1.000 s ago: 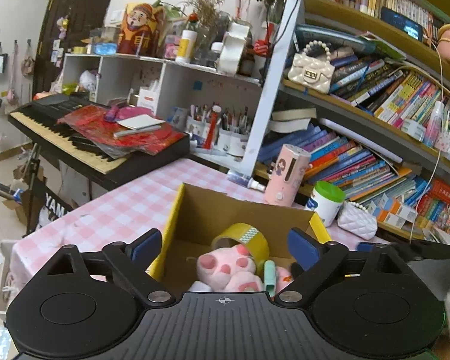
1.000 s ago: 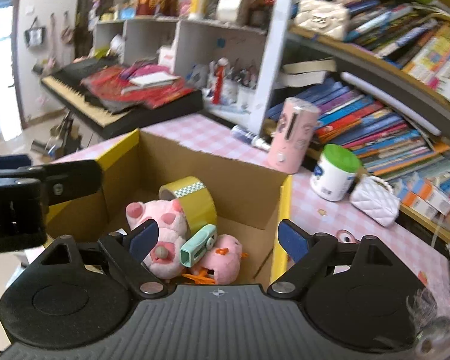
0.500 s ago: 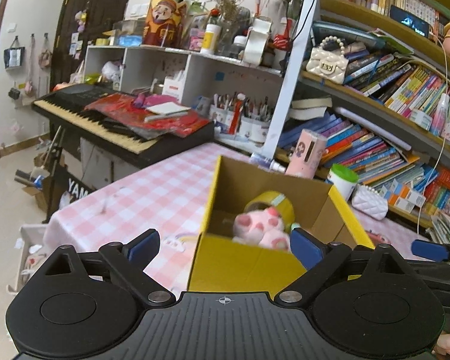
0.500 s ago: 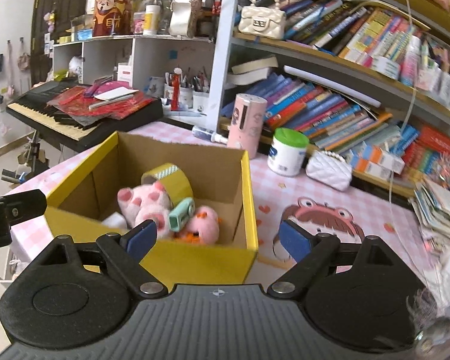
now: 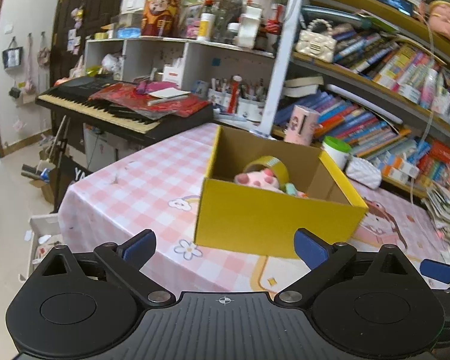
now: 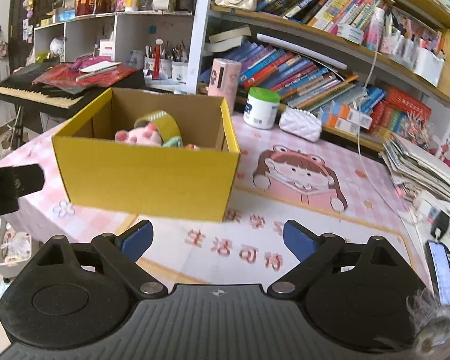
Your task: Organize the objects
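In the left wrist view, the left gripper [image 5: 225,244] has its fingers opening wide with nothing between them; the yellow box [image 5: 273,216] sits on the pink tabletop [image 5: 129,192]. In the right wrist view, the right gripper [image 6: 218,237] fingers are opening too, empty, and the pink plush toy [image 6: 141,136] and tape roll [image 6: 162,123] lie inside the box

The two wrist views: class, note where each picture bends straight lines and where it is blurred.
Left wrist view: the bookshelf boards curve, and the far shelves look soft. Right wrist view: the bookshelf bows too, and the yellow box is smeared along its bottom edge.
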